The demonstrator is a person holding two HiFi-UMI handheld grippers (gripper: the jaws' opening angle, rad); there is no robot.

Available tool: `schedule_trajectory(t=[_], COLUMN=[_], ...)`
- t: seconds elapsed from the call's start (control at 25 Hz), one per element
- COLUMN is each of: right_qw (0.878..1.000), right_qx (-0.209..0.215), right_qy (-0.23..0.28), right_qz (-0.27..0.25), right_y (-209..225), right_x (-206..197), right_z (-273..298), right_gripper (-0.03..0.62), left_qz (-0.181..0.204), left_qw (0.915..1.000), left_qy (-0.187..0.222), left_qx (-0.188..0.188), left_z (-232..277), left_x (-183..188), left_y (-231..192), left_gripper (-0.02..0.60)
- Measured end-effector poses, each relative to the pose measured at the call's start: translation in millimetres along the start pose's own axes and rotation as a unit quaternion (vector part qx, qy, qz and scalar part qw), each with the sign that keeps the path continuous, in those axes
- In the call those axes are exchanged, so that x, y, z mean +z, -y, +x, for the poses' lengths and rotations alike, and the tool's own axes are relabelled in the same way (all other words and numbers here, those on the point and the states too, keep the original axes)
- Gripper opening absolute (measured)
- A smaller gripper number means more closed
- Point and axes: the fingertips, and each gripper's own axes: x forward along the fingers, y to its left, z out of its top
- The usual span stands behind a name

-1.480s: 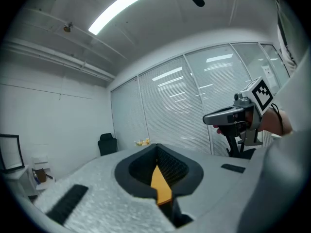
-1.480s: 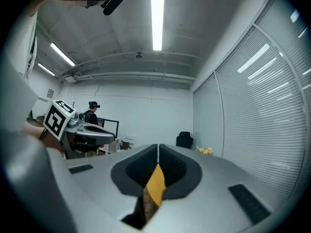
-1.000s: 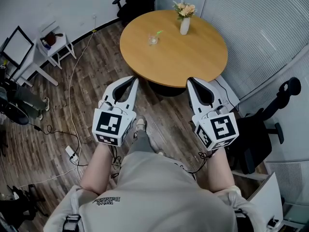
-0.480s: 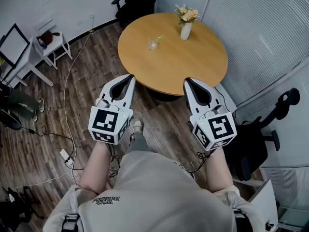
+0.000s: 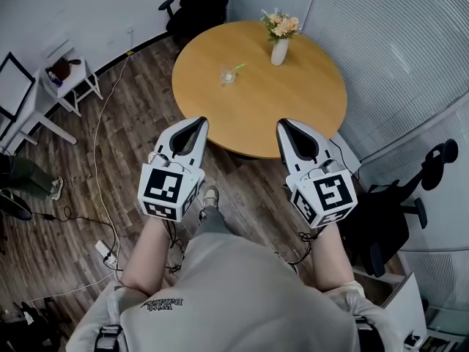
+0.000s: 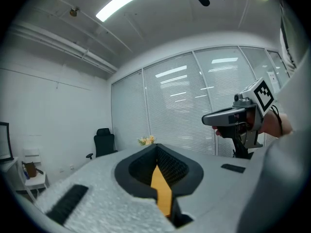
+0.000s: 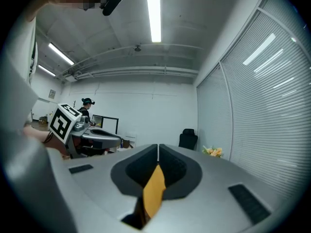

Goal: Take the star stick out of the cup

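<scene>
A clear cup [image 5: 228, 75] stands on the round wooden table [image 5: 293, 101], left of its middle, with the green star stick [image 5: 237, 70] leaning out of it to the right. Both grippers are held side by side at the table's near edge, well short of the cup. My left gripper [image 5: 200, 121] is shut and empty; its tips [image 6: 156, 146] meet in the left gripper view. The right gripper [image 5: 281, 123] is shut and empty too, its tips [image 7: 158, 146] closed. Neither gripper view shows the cup.
A white vase of flowers [image 5: 279, 44] stands at the table's far side. A black office chair [image 5: 189, 6] is behind the table, another chair [image 5: 396, 211] at right. A small white side table [image 5: 69, 79] and a floor cable [image 5: 102, 145] lie left. Blinds line the right wall.
The person has stepped toward the table. Both grippers have moved forward together and now reach its near edge. The cup sits nearer in the head view. The jaws stay shut.
</scene>
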Motion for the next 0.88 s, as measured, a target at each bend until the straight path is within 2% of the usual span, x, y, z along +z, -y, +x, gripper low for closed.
schedule_trajectory(t=[0.32,0.68,0.88], right_qw=[1.000,0.999,0.998], right_qx=[-0.017,-0.036,-0.054], right_qy=[-0.021,-0.034,-0.028], right_qz=[0.007,0.007,0.028], right_y=[22,39,50], right_x=[-6,1,6], right_z=[57,132,172], right_gripper=[0.034,0.034,0.034], left_qz=[-0.002,-0.004,0.001], left_qw=[0.9995,0.9983,0.9974], left_qy=[-0.010,-0.008,-0.004], left_qx=[-0.031,-0.058,-0.072], left_z=[49,99,124], left_x=[-3,0,2], left_y=[-37,-97,-130], left_gripper=[0.020,0.020,0.020])
